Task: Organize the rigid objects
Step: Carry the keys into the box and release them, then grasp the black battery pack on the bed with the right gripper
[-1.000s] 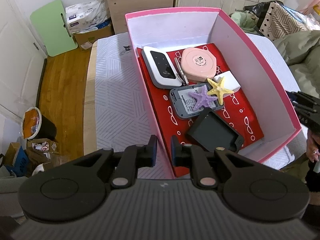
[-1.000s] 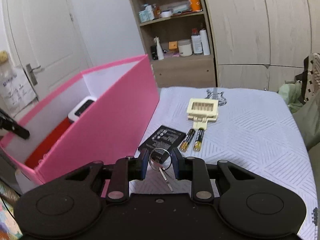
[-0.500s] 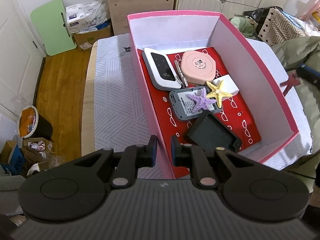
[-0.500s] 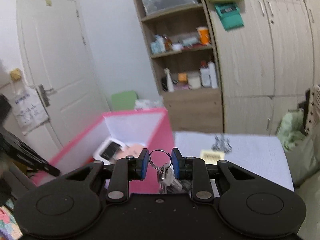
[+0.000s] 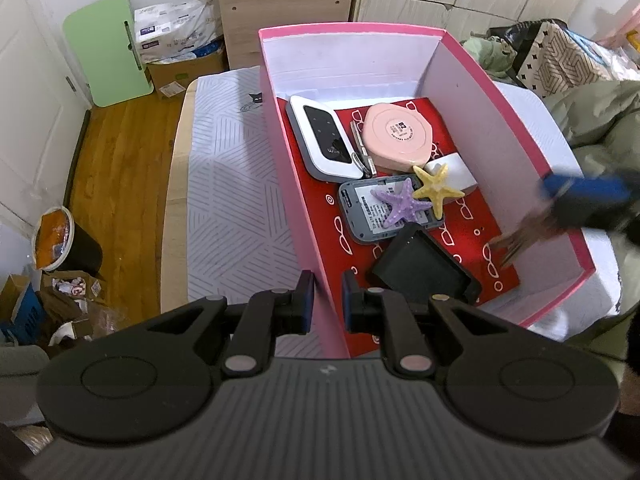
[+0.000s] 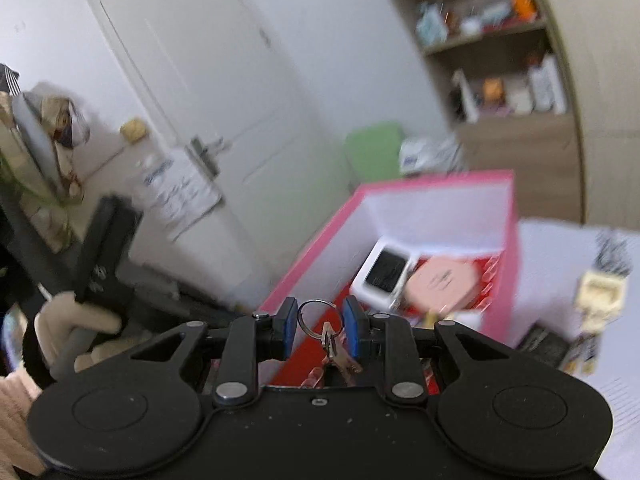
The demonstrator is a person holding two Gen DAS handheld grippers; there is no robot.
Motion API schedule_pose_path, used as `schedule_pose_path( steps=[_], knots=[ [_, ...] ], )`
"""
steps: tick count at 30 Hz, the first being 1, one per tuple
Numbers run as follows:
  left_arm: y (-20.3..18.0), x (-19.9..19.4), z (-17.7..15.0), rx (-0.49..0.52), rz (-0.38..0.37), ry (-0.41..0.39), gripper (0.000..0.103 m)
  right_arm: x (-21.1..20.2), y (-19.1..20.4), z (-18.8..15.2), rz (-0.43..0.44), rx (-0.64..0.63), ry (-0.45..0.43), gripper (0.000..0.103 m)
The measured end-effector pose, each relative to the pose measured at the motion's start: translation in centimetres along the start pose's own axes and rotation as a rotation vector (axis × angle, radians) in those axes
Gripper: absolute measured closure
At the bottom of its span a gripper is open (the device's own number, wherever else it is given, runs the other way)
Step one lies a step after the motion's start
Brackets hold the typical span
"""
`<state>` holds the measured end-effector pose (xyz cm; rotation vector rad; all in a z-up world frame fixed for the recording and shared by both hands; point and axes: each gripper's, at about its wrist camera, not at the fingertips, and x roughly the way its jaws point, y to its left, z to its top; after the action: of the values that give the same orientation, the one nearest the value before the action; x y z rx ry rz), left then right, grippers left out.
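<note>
**Right gripper** (image 6: 320,330): fingers (image 6: 286,330) closed on the split ring of a key ring (image 6: 320,316), one blue pad on each side of the loop. The ring stands upright between the pads; the keys (image 6: 336,354) hang free below it. In the left wrist view the same gripper shows blurred over the box's right wall, the keys dangling beneath it inside the rim.

**Handling, key ring:** judged light, rigid metal, thin and smooth. The grip is on round wire only, so the ring could pivot or slip out sideways. The dangling keys will swing with any quick move. Not fragile; a short drop should do no harm. The ring is the sensible hold, since the flat keys lie too low to pinch.

**Left gripper** (image 5: 327,302): fingers (image 5: 306,302) narrow, nipping the near left wall of the pink box (image 5: 296,184), evidently steadying it.

**Box contents, on a red liner:** white pocket router (image 5: 322,140), nail clippers (image 5: 362,152), pink round case (image 5: 398,138), white block (image 5: 460,170), yellow starfish (image 5: 438,188), purple starfish (image 5: 400,204) lying on a grey device (image 5: 360,216), black tray (image 5: 424,268). Free liner shows at the near right corner.

**Outside, on the patterned bed cover** (image 5: 228,200)**:** cream plastic part (image 6: 602,294), black card (image 6: 546,344), both beyond the box's right wall.
</note>
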<state>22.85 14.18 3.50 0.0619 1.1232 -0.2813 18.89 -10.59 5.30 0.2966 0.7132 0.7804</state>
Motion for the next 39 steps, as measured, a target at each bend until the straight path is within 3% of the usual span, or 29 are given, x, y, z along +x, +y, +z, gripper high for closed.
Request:
schedule_pose_path(
  steps=[5,8,11,16,26,33,39],
  knots=[
    [0.0,-0.1,-0.1,0.004,0.002,-0.007,0.091,4.6,-0.4,-1.3,-0.045,0.036,0.096,0.071],
    [-0.1,-0.1,-0.2,0.008,0.0,-0.006,0.089,4.9,-0.6,-1.6,-0.067,0.045,0.052,0.069],
    [-0.1,-0.1,-0.1,0.017,-0.001,-0.008,0.089,3.4,-1.3,-1.3,-0.026,0.088,0.004,0.069],
    [0.0,-0.1,-0.1,0.019,-0.005,-0.01,0.088,-0.2,-2.0,-1.4,-0.061,0.103,-0.064,0.067],
    [-0.3,-0.1,-0.2,0.017,0.008,-0.012,0.088,-6.7,-6.3,-3.9,-0.283,0.176,-0.132,0.065],
    [-0.6,0.0,-0.2,0.025,0.022,-0.01,0.088,-8.2,-9.9,-5.7,-0.427,0.179,-0.062,0.065],
    [-1.0,0.0,-0.2,0.029,0.038,-0.01,0.088,-6.9,-11.1,-7.2,-0.465,0.052,0.032,0.059]
  ],
)
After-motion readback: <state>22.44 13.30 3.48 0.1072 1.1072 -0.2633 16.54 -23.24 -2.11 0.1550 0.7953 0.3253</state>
